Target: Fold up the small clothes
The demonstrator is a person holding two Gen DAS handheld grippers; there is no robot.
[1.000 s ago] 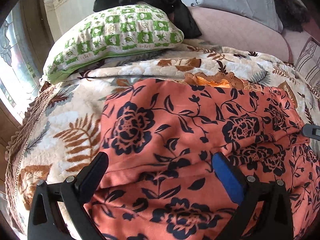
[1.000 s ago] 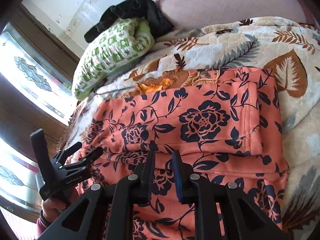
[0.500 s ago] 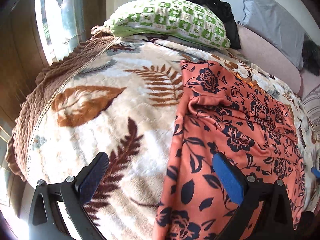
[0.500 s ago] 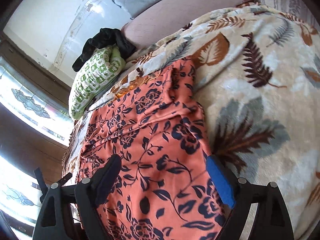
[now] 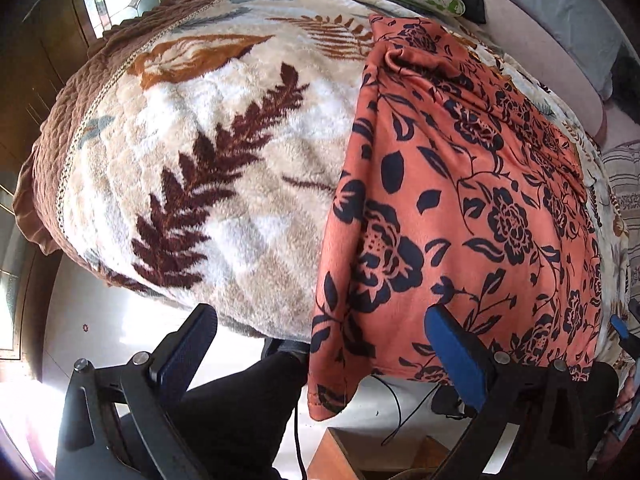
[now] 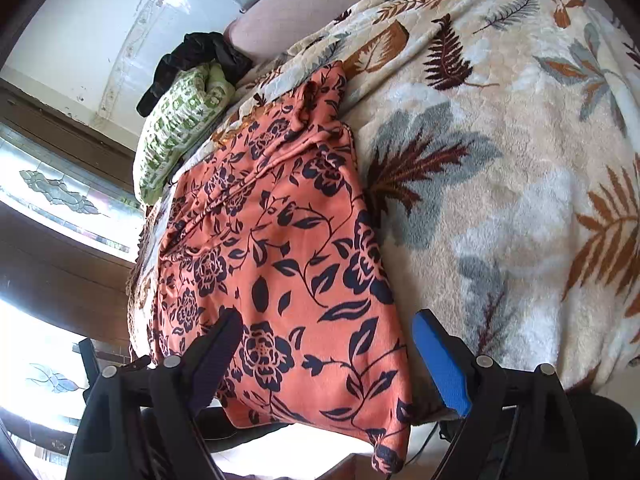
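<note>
The garment (image 5: 460, 208) lies flat on the blanket (image 5: 208, 152), its near end hanging over the bed's edge. My left gripper (image 5: 320, 344) hovers at that edge, straddling the garment's left border. My right gripper (image 6: 328, 344) hovers over its right border. Behind the garment a pillow (image 6: 176, 128) rests on the bed, with a dark bundle (image 6: 192, 56) lying behind it.

Bright daylight, sharp focus
Window (image 6: 60, 196) glare blows out the lower left — fisheye bends edges into dark vignette corners.
</note>
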